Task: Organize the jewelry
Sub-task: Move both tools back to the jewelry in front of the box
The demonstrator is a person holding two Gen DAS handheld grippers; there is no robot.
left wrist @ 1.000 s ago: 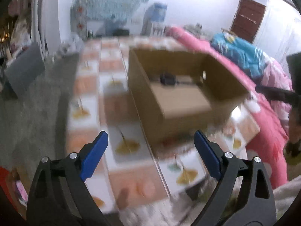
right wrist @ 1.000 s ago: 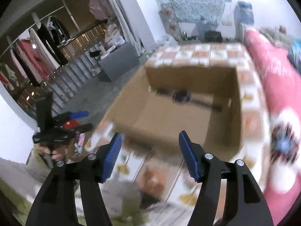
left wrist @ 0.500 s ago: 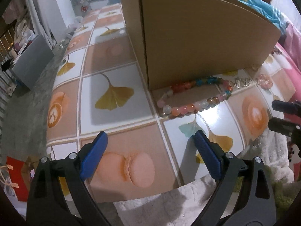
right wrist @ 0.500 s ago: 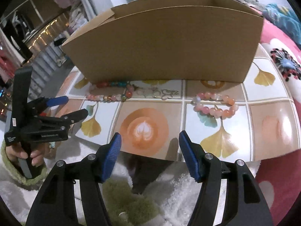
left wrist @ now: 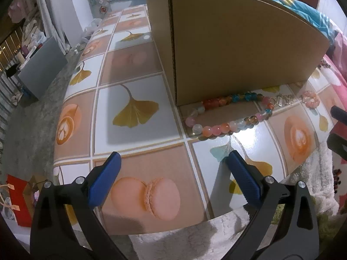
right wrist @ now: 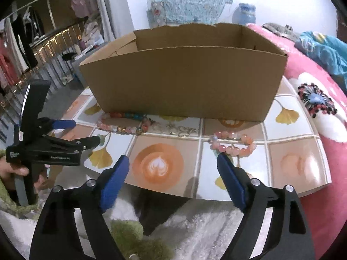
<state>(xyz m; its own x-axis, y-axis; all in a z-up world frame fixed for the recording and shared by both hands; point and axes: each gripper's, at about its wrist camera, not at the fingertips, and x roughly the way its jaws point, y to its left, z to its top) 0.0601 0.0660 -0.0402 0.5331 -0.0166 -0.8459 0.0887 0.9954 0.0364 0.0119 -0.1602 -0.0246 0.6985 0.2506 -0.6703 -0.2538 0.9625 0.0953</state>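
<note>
Matt corrugated cardboard box (right wrist: pixel 184 80), glossy glassy bead bracelets (left wrist: pixel 229 113), on a shiny smooth printed tabletop (left wrist: pixel 138 130).

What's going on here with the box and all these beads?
A person holds tongs in each hand over a tiled table, about to tidy jewelry. Both the left tongs and the right tongs are open and empty; their jaws have just been opening wider. A long bead string, a metal chain and a pink bracelet lie on the table in front of a cardboard box. Nothing is picked up yet.
</note>
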